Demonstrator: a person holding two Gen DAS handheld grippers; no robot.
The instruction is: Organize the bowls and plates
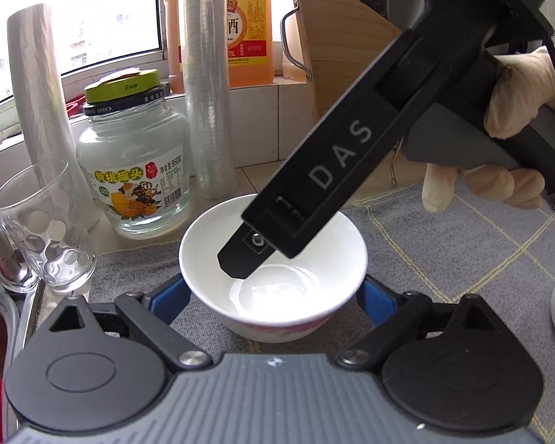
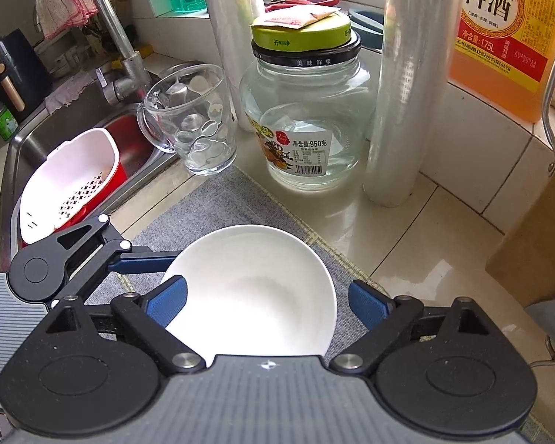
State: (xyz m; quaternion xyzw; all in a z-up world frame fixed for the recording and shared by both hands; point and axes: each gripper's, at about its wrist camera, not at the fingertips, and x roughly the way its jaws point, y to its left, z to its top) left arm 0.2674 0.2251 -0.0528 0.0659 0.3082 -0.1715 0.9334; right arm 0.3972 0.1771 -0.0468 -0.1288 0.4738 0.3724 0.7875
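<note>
A: From the left wrist view, where is the bowl?

B: The white bowl [image 1: 273, 270] sits on a grey checked cloth [image 1: 425, 244] spread over the surface [image 1: 262, 181]. The left hand-held gripper [image 1: 273, 298] has a blue pad on each side of the bowl's outer wall, close against it, but I cannot tell whether the pads press on it.

A: And the dark bar over it?

B: That is the right hand-held gripper [image 1: 240, 262], coming in from the upper right, held by a gloved hand [image 1: 514, 111]. One of its fingers dips inside the bowl. From here I cannot tell how its jaws stand.

A: What stands behind?

B: A glass jar [image 1: 133, 162] with a green lid, a glass mug [image 1: 44, 236] at the left, two upright rolls of clear film [image 1: 207, 85], and an orange bottle [image 1: 240, 26] on the sill.

A: Now the right wrist view.

B: The bowl [image 2: 248, 292] lies directly below the right hand-held gripper [image 2: 266, 303]. Its left pad sits over the bowl's inner side at the rim, the right pad stands outside and clear of the bowl, so the jaws are apart with the wall between them. The left hand-held gripper [image 2: 144, 259] reaches the bowl's left edge.

A: Anything else?

B: A sink [image 2: 74, 129] at the left holds a white strainer basket [image 2: 66, 188] in a red tub, with a tap [image 2: 114, 37] carrying a cloth above. The jar [image 2: 307, 122], mug [image 2: 192, 125] and film roll [image 2: 403, 111] stand beyond the bowl.
</note>
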